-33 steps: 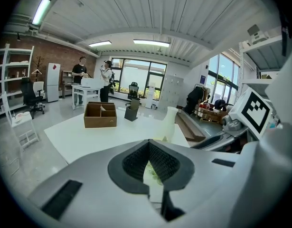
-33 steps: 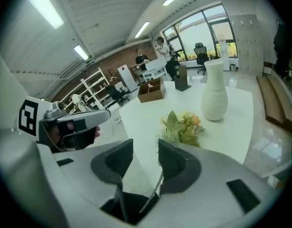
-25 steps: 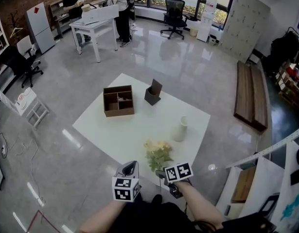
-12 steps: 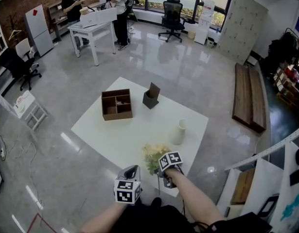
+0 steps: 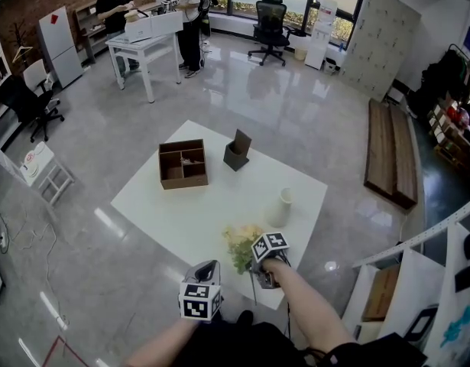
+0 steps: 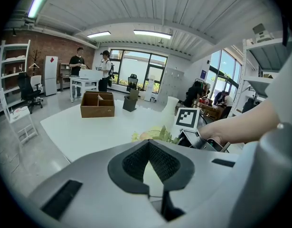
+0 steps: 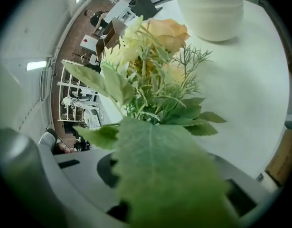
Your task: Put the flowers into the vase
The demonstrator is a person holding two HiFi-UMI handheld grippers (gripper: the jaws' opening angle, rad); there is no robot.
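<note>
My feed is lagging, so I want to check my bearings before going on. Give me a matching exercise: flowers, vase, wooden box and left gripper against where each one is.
Things:
1. flowers
2. vase
3. wooden box
4. left gripper

Places:
A. off the table altogether
B. upright, toward the table's right side
C. at the table's near edge
D. on the table's far left part

Pairs: 1-C, 2-B, 3-D, 4-A
</note>
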